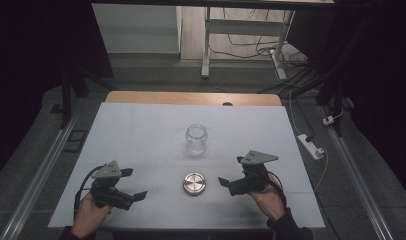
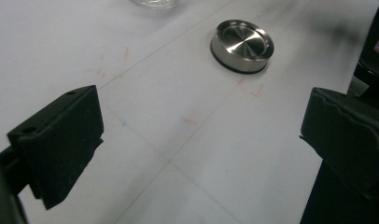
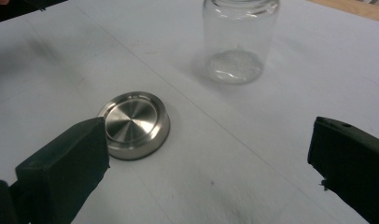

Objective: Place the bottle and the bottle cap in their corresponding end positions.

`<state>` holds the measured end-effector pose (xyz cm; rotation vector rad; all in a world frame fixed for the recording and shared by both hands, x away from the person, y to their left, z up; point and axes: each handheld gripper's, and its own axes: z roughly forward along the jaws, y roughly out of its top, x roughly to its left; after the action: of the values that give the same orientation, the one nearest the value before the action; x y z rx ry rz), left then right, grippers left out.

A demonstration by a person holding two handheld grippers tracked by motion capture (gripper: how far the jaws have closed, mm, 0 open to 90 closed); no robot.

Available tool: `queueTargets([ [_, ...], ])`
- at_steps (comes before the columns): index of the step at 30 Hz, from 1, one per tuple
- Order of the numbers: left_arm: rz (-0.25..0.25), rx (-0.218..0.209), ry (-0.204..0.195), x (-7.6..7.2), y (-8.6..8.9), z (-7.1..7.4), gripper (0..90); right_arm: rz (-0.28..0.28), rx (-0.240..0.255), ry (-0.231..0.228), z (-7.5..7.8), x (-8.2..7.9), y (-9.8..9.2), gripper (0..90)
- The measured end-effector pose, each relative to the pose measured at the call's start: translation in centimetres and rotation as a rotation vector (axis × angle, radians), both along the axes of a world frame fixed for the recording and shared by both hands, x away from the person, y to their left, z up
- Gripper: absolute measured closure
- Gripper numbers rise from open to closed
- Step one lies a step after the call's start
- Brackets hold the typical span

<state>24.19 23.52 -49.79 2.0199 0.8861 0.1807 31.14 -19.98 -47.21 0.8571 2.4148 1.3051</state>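
Observation:
An empty clear glass jar (image 1: 196,140) stands upright without a lid near the middle of the white table top (image 1: 141,135). Just in front of it a round brushed-steel lid (image 1: 194,183) lies flat. My left gripper (image 1: 133,184) rests to the lid's left, open, jaws pointing at it. My right gripper (image 1: 231,171) sits to the lid's right, also open and empty. In the left gripper view the lid (image 2: 242,44) lies ahead of the wide-apart jaws (image 2: 201,144). In the right gripper view the lid (image 3: 134,123) is beside the left jaw, with the jar (image 3: 239,39) beyond; that gripper (image 3: 206,163) holds nothing.
A wooden strip (image 1: 191,98) edges the table's far side. A white power strip (image 1: 311,146) and cables lie on the floor to the right. Bare white surface surrounds the jar and lid.

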Motion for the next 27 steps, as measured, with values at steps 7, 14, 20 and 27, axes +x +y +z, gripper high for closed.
queueTargets([
  [7,0.067,-0.003,0.000,-1.4,2.2,-0.3,0.0,-0.057,0.011,0.000,-0.1,-1.4,-2.4,0.0],
  [14,0.126,-0.006,0.012,-2.6,3.9,-0.9,0.0,-0.120,0.003,0.005,-0.4,-3.1,-4.9,0.0],
  [20,0.169,0.000,0.018,-3.6,5.0,-1.3,0.0,-0.180,-0.020,0.006,-1.0,-4.5,-7.0,0.0],
  [27,0.212,0.008,0.032,-4.5,6.1,-1.9,0.0,-0.241,-0.049,0.023,-1.7,-5.9,-8.7,0.0],
])
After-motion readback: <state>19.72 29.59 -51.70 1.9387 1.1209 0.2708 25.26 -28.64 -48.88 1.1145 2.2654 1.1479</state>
